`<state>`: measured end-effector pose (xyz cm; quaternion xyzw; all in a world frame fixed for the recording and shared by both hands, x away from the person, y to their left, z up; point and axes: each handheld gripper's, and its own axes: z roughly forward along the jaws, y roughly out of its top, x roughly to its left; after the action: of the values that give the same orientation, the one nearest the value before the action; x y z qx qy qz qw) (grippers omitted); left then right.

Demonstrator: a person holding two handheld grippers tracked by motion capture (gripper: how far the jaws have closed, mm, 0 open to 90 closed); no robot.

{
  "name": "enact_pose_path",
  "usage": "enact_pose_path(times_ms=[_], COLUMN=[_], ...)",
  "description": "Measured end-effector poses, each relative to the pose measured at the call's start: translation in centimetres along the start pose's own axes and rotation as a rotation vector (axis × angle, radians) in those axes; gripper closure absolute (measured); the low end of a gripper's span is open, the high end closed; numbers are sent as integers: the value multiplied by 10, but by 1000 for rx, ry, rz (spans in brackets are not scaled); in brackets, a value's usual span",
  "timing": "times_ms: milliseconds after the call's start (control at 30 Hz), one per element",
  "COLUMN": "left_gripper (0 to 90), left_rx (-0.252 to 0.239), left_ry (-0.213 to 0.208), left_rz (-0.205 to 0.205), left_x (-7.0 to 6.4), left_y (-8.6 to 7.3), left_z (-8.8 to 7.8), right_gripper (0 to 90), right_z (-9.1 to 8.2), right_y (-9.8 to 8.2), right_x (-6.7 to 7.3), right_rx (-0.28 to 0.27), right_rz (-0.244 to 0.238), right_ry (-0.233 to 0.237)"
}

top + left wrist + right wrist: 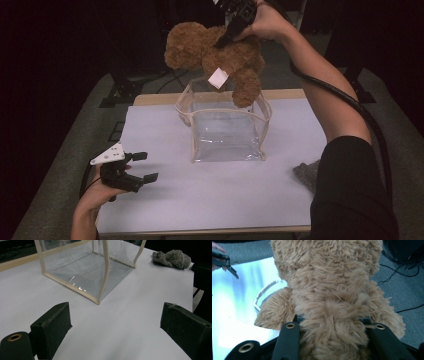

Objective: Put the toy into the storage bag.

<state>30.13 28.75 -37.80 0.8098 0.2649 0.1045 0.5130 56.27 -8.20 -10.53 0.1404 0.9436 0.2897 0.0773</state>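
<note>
Jaws of right gripper [225, 37] clamp teddy bear [215, 57], white tag [218, 77] unreadable; left gripper [142, 167] jaws apart, empty.

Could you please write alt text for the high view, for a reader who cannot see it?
The right gripper, jaws shut on a brown teddy bear, holds it in the air above an open clear plastic bag standing on a white table. The left gripper rests at the table's near left, jaws open and empty. A grey cloth lies at the right edge.
</note>
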Motion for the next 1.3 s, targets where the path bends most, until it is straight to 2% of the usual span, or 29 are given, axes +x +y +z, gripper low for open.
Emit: enact_pose_path(times_ms=[100, 167, 200, 233, 300, 333, 367, 433, 500, 600, 667, 700, 733, 867, 900, 1067, 1100, 1133, 1233, 1300], left_gripper=[86, 86, 86, 86, 86, 86, 86, 86, 86, 86, 86, 86, 85, 86, 86, 86, 86, 86, 86, 86], left_rx=[-3, -1, 0, 1, 1, -1, -1, 0, 0, 0, 2, 4, 6, 9, 5, 3, 4, 4, 3, 4], left_ry=[-3, -5, -6, -8, -9, -10, -10, -12, -13, -13, -13, -13, -14, -12, -11, -7, -8, -7, -4, -6], left_rz=[-1, 0, 1, 1, 1, 1, 1, 6, 6, 4, 3, 1, 2, 4, 1, -6, -5, -5, -4, -5], left_x=[-1, -1, -1, -1, -1, -2, -2, -2, -3, -3, -3, -3, -3, -2, -2, -1, -1, -1, -1, -1], left_y=[0, 0, 0, 0, 0, 0, 0, 0, 0, 0, -1, -1, -1, -1, -2, -3, -3, -3, -3, -3], left_z=[0, 1, 1, 1, 1, 1, 1, 1, 1, 2, 3, 3, 3, 3, 2, 1, 1, 0, 0, 1], right_gripper=[599, 598, 598, 598, 598, 597, 597, 597, 597, 598, 598, 598, 597, 596, 596, 596, 596, 596, 596, 596], right_z=[8, 10, 10, 11, 11, 11, 11, 12, 12, 13, 17, 17, 22, 30, 31, 39, 41, 42, 41, 38], right_y=[2, 5, 5, 7, 8, 9, 9, 11, 12, 13, 13, 13, 12, 8, 6, -8, -15, -19, -27, -37], right_x=[9, 22, 22, 32, 37, 45, 45, 56, 60, 69, 74, 74, 77, 74, 72, 57, 49, 46, 38, 29], right_rx=[22, 24, 24, 21, 25, 25, 25, 27, 26, 13, -4, -4, -2, 1, 3, 12, 14, 22, 20, 1], right_rz=[-21, -41, -41, -59, -68, -76, -76, -92, -100, -97, -100, -100, -101, -94, -79, -34, -17, 3, 22, 55], right_ry=[2, 6, 6, 12, 11, 13, 13, 23, 24, 48, 82, 82, 101, 110, 114, 101, 90, 84, 79, 67])
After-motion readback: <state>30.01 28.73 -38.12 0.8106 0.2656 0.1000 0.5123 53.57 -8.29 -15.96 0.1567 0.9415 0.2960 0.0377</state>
